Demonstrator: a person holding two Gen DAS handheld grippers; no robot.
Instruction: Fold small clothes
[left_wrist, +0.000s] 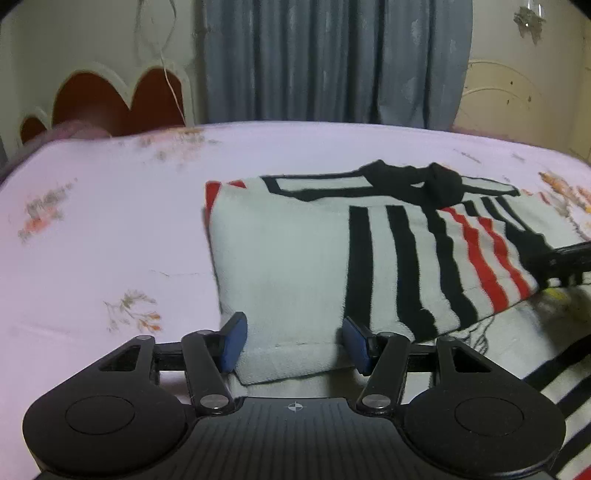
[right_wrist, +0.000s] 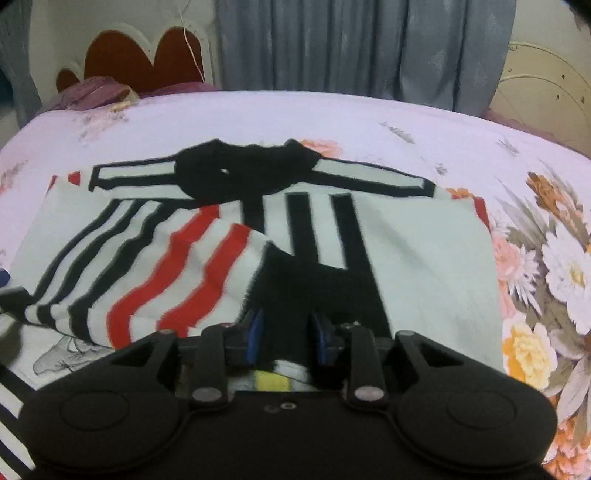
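A bed (left_wrist: 110, 206) fills both views, covered in a pale lilac sheet printed with flowers, larger blooms showing at the right edge of the right wrist view. Behind it hang grey-blue curtains (left_wrist: 332, 59), and a red headboard (left_wrist: 122, 99) with a scalloped cream border stands at the far left.

On the sheet lies a small shirt (left_wrist: 295, 258), white with black and red stripes and a black collar (right_wrist: 243, 173) at its far end. It is partly folded: one striped side lies turned over the white middle.

The left tongs (left_wrist: 294, 341) sit at the shirt's near white edge, blue pads spread wide with the hem lying between them, neither pad clearly pressing it.

The right tongs (right_wrist: 286, 334) are narrower, their blue pads close on either side of a raised bunch of black fabric, apparently gripping it, with a yellow label just below.
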